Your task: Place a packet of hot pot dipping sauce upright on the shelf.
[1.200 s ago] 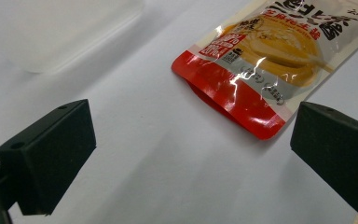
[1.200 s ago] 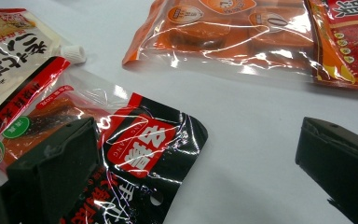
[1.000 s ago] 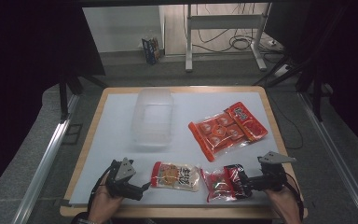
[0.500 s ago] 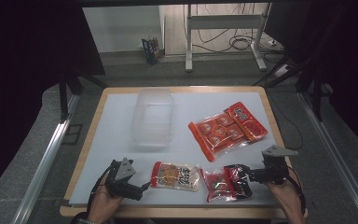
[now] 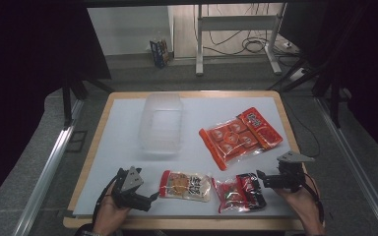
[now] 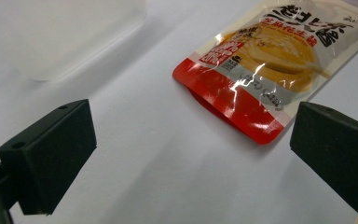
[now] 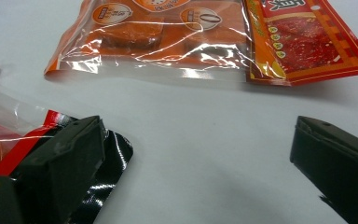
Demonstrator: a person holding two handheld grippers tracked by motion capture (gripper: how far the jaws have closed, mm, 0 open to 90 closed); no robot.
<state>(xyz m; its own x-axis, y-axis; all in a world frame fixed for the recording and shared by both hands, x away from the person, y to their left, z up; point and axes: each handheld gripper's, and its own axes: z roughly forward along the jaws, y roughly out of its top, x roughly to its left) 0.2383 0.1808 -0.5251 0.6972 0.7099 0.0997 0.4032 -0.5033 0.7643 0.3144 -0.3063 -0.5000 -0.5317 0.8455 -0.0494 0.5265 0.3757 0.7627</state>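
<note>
While the red-and-black snack pack [image 5: 238, 191] is laid flat near the bench's [image 5: 123, 147] front edge — long axis roughly left-right — the right tongs [image 5: 261, 178] are held low just beside its right end, jaws wide apart, nothing gripped. The left tongs [image 5: 153, 197] are likewise spread empty beside the noodle packet [image 5: 185, 185].

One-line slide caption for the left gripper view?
Open left gripper faces the red-edged snack pouch on the white table, clear container beyond.
</note>
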